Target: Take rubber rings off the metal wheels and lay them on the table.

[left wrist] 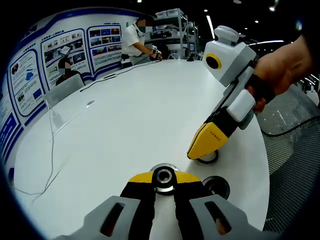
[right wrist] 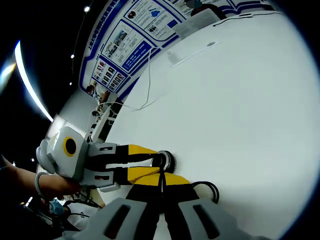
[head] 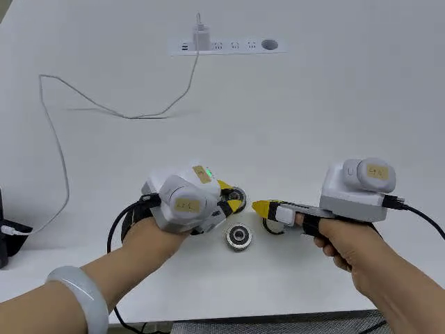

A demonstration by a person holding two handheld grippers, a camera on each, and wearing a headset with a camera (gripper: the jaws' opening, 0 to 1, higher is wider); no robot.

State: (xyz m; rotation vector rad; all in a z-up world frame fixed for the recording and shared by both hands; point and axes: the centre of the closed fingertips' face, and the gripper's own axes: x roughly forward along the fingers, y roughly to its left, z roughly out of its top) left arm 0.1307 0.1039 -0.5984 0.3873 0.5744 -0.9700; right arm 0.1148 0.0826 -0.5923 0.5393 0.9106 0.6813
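Left wrist: a pale bangle (head: 80, 296) sits on the person's forearm in the lower left of the head view.
Left gripper (left wrist: 164, 179): at the bottom centre of its own view, its yellow-tipped jaws are clamped on either side of a metal wheel (left wrist: 164, 174), which is held just above the table (head: 313, 104).
Loose wheel (head: 238, 236): it lies flat on the table, lower centre in the head view. It sits just below the held wheel and between the two grippers.
Right gripper (right wrist: 161, 179): the jaws are pressed together. They point left in the head view, towards the held wheel, with the tips close to it.
Rubber ring (left wrist: 207, 162): a thin black ring lies on the table right of centre in the left gripper view. It is directly under the right gripper's yellow tips, and I cannot tell whether the tips pinch its edge.
Cable (head: 52, 125): a white cable runs up the left side of the head view, then across to the top centre.
Power strip (head: 226, 46): it is white and lies at the top centre of the head view, with a charger (head: 201, 36) plugged in.
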